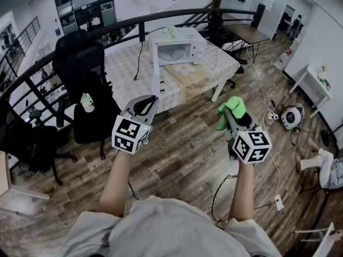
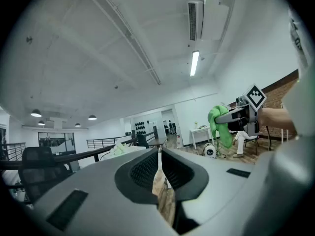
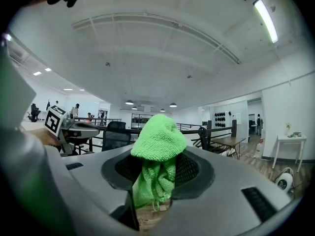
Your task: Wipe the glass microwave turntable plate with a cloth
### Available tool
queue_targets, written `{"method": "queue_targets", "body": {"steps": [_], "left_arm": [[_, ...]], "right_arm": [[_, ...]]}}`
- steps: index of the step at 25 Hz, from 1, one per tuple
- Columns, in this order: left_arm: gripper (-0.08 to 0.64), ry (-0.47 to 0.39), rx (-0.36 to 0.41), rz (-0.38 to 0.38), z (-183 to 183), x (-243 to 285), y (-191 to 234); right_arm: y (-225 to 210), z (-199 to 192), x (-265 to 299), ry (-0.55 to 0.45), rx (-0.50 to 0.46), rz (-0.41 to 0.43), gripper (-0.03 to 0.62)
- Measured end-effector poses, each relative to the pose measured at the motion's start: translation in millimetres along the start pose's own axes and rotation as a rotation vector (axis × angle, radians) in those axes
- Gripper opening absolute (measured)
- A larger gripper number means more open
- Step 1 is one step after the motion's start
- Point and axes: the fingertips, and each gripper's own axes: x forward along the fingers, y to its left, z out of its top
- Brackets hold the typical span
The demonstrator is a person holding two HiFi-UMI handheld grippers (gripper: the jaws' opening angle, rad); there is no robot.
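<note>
My right gripper [image 1: 228,113] is shut on a bright green cloth [image 1: 232,110], which bunches above and hangs below the jaws in the right gripper view [image 3: 158,141]. My left gripper [image 1: 149,103] is shut with nothing in it; its jaws meet on a thin line in the left gripper view [image 2: 159,168]. Both are held level over the wooden floor, well short of the table [image 1: 220,63]. A white microwave [image 1: 178,49] stands on that table, its door apparently open. I cannot make out the glass turntable plate.
Black office chairs [image 1: 80,63] stand left of the table, one with a small bottle [image 1: 87,101] on it. A dark curved railing [image 1: 123,25] runs behind. Cables and a round white device [image 1: 292,116] lie on the floor at right, near a seated person's legs [image 1: 321,162].
</note>
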Motion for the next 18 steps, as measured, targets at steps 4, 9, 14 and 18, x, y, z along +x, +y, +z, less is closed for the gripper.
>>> {"method": "queue_targets", "body": {"steps": [4, 9, 14, 18], "left_arm": [[0.037, -0.005, 0.010, -0.001, 4, 8, -2], [0.037, 0.003, 0.010, -0.001, 5, 22, -13], [0.037, 0.027, 0.003, 0.019, -6, 41, -25], [0.037, 0.037, -0.007, 0.038, -10, 64, -23]], "right_arm": [[-6, 0, 4, -0.002, -0.010, 0.003, 0.176], [-32, -2, 5, -0.024, 0.017, -0.036, 0.179], [-64, -11, 12, -0.024, 0.058, -0.030, 0.175], [-81, -15, 29, -0.012, 0.013, 0.003, 0.170]]}}
